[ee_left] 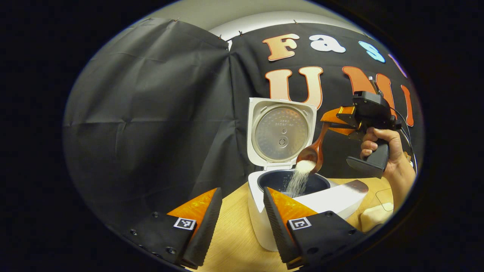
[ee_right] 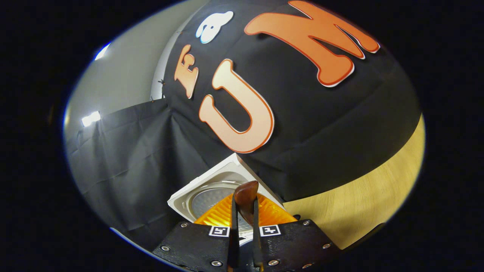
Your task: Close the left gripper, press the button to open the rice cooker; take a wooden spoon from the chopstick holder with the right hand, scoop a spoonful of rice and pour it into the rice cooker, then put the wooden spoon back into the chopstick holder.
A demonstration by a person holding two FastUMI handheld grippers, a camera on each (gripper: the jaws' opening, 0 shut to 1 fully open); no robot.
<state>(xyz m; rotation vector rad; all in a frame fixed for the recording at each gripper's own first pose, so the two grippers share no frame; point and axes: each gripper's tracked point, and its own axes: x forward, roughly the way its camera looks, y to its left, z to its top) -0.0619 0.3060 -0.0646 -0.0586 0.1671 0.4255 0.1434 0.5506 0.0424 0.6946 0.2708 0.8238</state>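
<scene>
Pouring stage, rice cooker (ee_left: 264,211) lower centre of the left gripper view, standing on the desk (ee_left: 234,230), lid (ee_left: 281,132) swung upright behind the dark inner pot (ee_left: 276,180)

Wooden spoon (ee_left: 315,149) right of centre in that view, bowl tipped low over the pot's right rim, handle rising up and to the right into the right gripper (ee_left: 338,121); long axis steeply slanted, bowl end lowest. Rice (ee_left: 300,175) falling in a pale stream from the bowl into the pot, a heap left in the bowl

Right gripper (ee_right: 245,223) in its own view, bottom centre: jaws nearly together, both pressed on the spoon handle (ee_right: 246,196), whose rounded end stands up between them; lid underside just beyond. A hand (ee_left: 382,147) around the grip at the right of the left gripper view

Left gripper (ee_left: 242,223) at the bottom of its view: jaws spread apart, nothing between them, cooker body beyond the gap, apparently well short of it

Judged step: pour under way, not finished. Coming move likely a return of the spoon to the chopstick holder, handle-up axis suited to dropping bowl-first; right gripper alone carrying the spoon, hence the one to act
</scene>
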